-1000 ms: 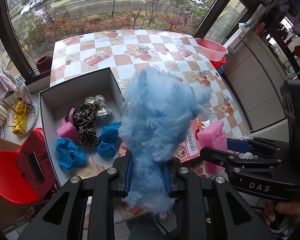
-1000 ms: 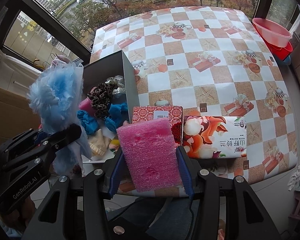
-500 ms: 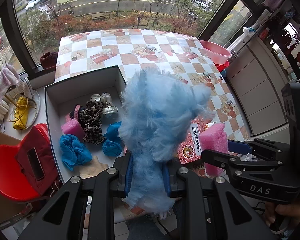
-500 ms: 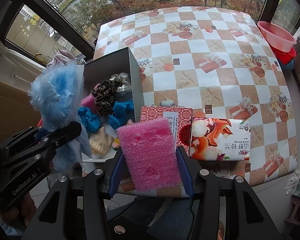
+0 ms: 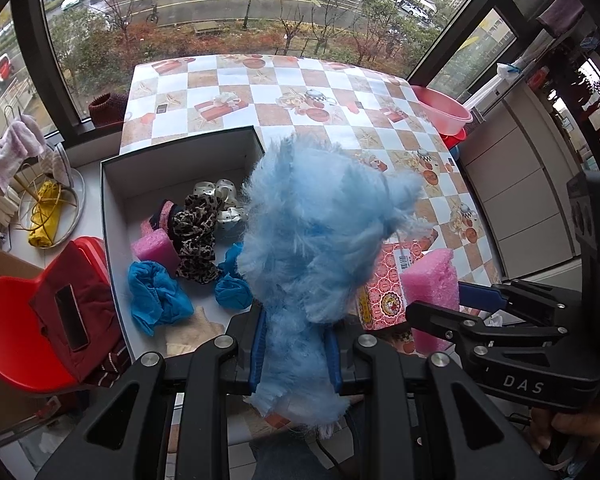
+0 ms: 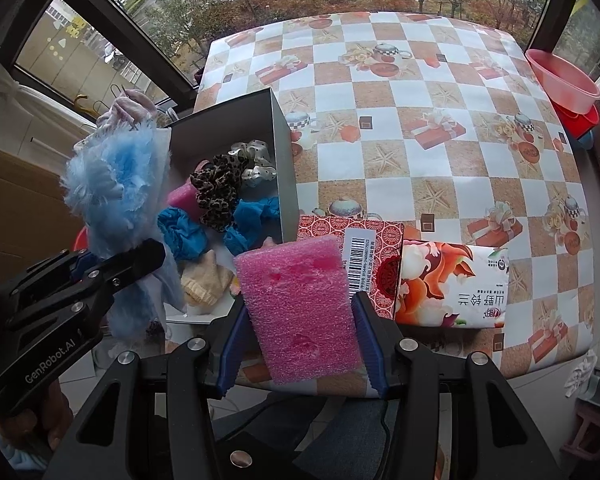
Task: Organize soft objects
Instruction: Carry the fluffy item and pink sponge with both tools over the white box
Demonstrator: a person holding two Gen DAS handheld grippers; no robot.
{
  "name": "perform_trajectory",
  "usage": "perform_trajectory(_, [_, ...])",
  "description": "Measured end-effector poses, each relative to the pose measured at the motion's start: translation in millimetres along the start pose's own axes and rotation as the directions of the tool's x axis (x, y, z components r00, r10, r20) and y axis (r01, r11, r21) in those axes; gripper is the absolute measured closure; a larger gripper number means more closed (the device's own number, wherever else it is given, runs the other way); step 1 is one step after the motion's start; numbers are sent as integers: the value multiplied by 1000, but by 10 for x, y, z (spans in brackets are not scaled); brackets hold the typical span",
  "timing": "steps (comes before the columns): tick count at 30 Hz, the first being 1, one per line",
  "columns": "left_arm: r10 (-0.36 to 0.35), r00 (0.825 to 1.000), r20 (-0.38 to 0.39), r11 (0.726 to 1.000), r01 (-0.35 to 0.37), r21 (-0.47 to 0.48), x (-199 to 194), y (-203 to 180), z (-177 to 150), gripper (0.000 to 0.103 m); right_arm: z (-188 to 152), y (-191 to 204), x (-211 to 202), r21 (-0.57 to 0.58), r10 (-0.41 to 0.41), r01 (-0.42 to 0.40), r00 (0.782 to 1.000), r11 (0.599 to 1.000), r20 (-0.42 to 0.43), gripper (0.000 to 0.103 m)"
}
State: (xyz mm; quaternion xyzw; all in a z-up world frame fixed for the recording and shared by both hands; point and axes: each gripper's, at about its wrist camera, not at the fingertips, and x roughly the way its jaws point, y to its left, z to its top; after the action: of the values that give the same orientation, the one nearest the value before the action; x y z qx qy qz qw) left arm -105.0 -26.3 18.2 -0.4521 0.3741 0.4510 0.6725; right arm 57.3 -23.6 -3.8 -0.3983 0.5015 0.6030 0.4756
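Observation:
My left gripper (image 5: 296,354) is shut on a fluffy light-blue plush (image 5: 320,240), held in the air just near and right of the grey open box (image 5: 188,152). The plush also shows in the right wrist view (image 6: 116,184). My right gripper (image 6: 300,344) is shut on a pink foam sponge (image 6: 300,304), held above the table's near edge, right of the box (image 6: 280,152). The sponge also shows in the left wrist view (image 5: 432,280). In the box lie a leopard scrunchie (image 5: 196,232), blue cloths (image 5: 156,296), a second pink sponge (image 5: 156,246) and a silver dotted scrunchie (image 5: 220,196).
A red patterned packet (image 6: 364,248) and a floral tissue pack (image 6: 452,284) lie on the checkered tablecloth (image 6: 420,120) near its front edge. A pink basin (image 6: 564,80) sits at the far right. A red chair (image 5: 24,332) stands left of the box.
Both grippers have moved a little forward toward the table with their loads. The box and its contents have not moved.

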Motion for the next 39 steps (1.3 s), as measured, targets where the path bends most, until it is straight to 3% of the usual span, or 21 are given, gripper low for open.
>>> perform_trajectory(22, [38, 999, -21, 995, -40, -94, 17, 296, -81, 76, 143, 299, 131, -82, 33, -36, 999, 996, -39, 51])
perform_trajectory(39, [156, 985, -77, 964, -168, -205, 66, 869, -225, 76, 290, 616, 312, -144, 87, -96, 994, 985, -68, 51])
